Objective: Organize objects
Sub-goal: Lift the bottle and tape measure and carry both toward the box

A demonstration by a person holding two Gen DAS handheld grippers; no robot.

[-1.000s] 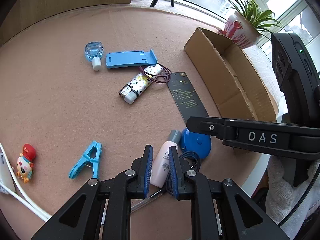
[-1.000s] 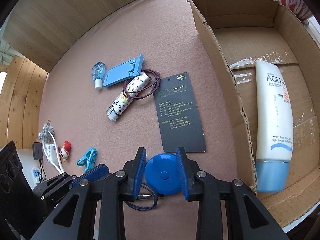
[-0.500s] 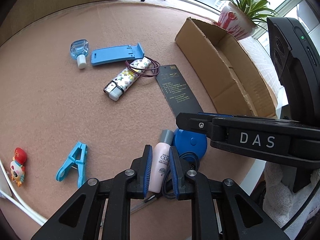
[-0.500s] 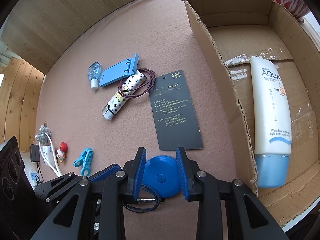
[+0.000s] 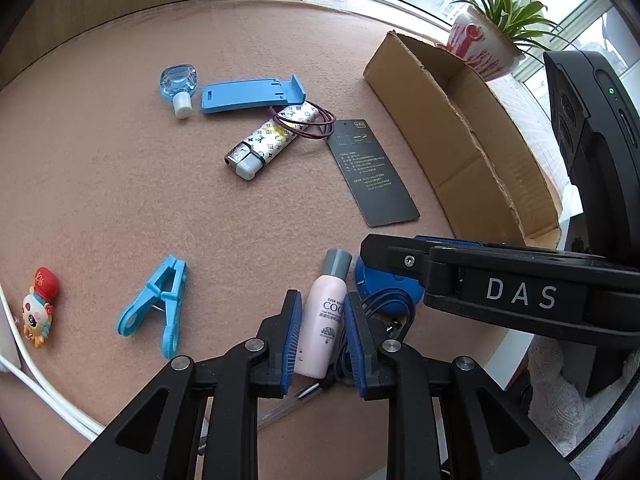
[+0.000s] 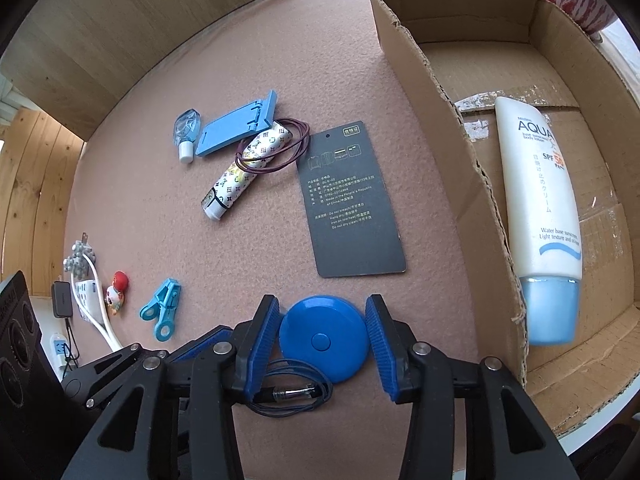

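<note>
A small pink bottle (image 5: 323, 320) with a grey cap lies on the pink felt between the pads of my left gripper (image 5: 322, 300). Its jaws are opening and a thin gap shows on each side of the bottle. A round blue tape measure (image 6: 324, 336) lies flat between the pads of my right gripper (image 6: 323, 304), whose jaws are also opening and stand just clear of its rim. The cardboard box (image 6: 436, 120) is on the right, with a white sunscreen tube (image 6: 540, 208) lying inside.
On the felt lie a black tag (image 6: 348, 200), a patterned lighter (image 6: 240, 176) with a purple hair tie, a blue phone stand (image 6: 236, 128), a small clear bottle (image 6: 186, 132), a blue clip (image 6: 162, 312), a toy figure (image 6: 116, 292) and a coiled cable (image 6: 288, 388). A potted plant (image 5: 484, 48) stands behind the box.
Both grippers' jaws have widened. The left pads have come off the pink bottle and the right pads off the blue tape measure; both things rest on the felt.
</note>
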